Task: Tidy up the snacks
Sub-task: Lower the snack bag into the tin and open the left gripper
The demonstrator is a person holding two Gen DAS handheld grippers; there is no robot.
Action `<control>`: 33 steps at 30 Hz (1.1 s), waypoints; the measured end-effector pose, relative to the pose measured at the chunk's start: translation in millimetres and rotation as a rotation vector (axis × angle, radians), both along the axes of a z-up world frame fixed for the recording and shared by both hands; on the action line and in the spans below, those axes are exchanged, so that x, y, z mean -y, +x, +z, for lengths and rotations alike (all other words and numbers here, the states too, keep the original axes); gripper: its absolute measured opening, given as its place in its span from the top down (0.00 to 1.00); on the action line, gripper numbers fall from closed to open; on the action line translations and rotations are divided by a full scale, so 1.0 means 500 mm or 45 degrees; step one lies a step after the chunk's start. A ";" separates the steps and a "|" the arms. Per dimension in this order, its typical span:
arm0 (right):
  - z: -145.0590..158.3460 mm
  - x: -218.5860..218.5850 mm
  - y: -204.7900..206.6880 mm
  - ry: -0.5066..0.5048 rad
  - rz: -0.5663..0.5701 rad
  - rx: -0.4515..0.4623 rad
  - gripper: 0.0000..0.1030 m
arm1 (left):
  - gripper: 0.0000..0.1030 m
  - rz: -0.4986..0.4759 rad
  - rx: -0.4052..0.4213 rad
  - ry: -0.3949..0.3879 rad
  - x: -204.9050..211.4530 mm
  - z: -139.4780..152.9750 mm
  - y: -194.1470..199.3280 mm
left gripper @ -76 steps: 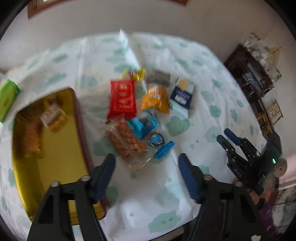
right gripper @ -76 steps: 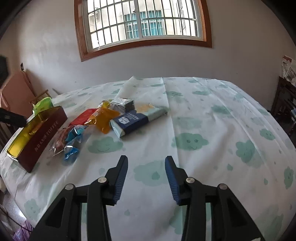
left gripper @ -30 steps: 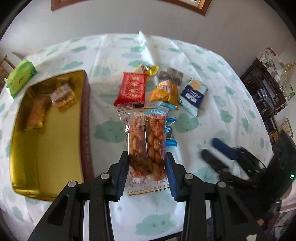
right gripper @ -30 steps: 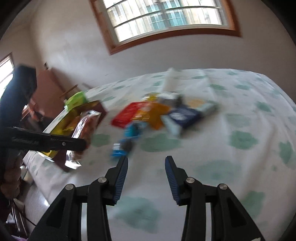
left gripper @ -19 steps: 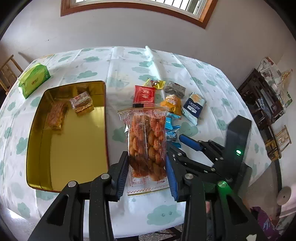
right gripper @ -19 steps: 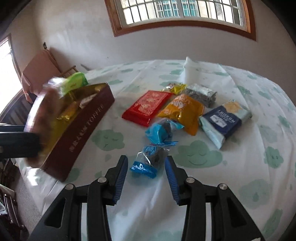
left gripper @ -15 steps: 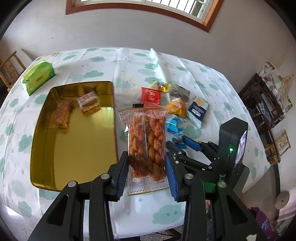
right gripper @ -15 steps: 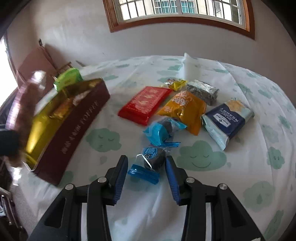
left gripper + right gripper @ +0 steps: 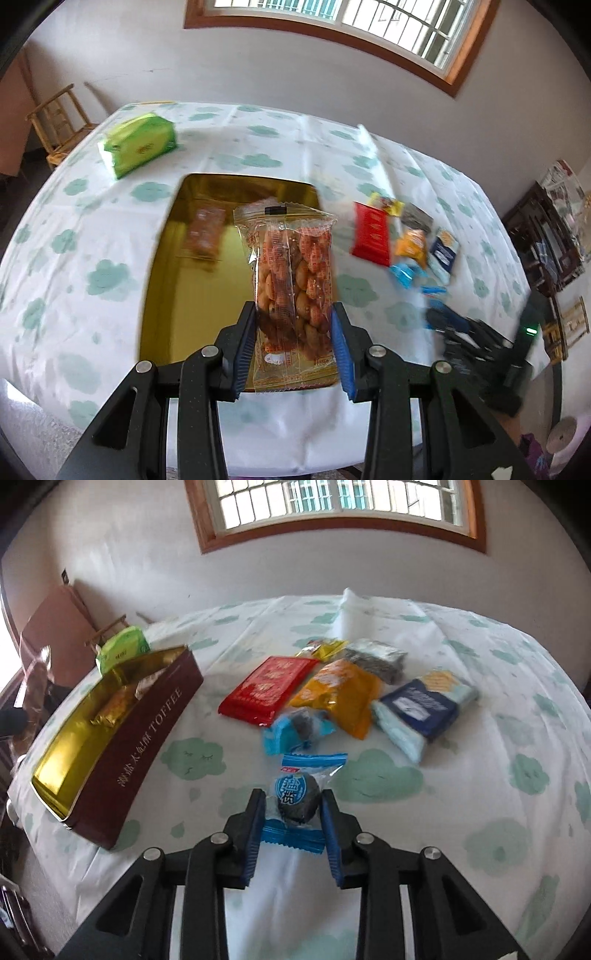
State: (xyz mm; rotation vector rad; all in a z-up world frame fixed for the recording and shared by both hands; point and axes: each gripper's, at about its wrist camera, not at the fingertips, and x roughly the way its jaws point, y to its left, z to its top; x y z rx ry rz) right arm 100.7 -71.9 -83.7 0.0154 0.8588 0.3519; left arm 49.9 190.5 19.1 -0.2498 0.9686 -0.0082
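left gripper [image 9: 293, 334] clamps twists packet [image 9: 291, 280] (over tin [image 9: 162, 295])

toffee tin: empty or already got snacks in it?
Not empty. The open tin holds at least two wrapped snacks at its far end; the near gold floor is bare.

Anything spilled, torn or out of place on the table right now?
Nothing stands out. The clear pack of twists is intact in the left gripper above the gold tin; the right gripper has just closed on the blue-wrapped dark cake.
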 end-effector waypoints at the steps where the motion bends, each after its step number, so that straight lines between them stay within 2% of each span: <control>1: 0.004 0.011 -0.006 0.019 -0.009 0.006 0.71 | 0.66 0.015 -0.002 0.005 -0.013 -0.002 0.000; 10: 0.051 0.072 -0.048 0.068 -0.079 0.070 0.71 | 0.66 0.059 -0.029 0.041 -0.083 -0.040 0.023; 20: 0.107 0.073 -0.066 0.114 -0.080 0.129 0.71 | 0.66 -0.013 -0.072 0.108 -0.105 -0.103 0.067; 28: 0.118 0.059 -0.071 0.115 -0.069 0.133 0.71 | 0.66 -0.053 -0.090 0.174 -0.110 -0.137 0.091; 33: 0.120 0.050 -0.073 0.108 -0.060 0.132 0.71 | 0.65 -0.055 -0.108 0.173 -0.122 -0.156 0.101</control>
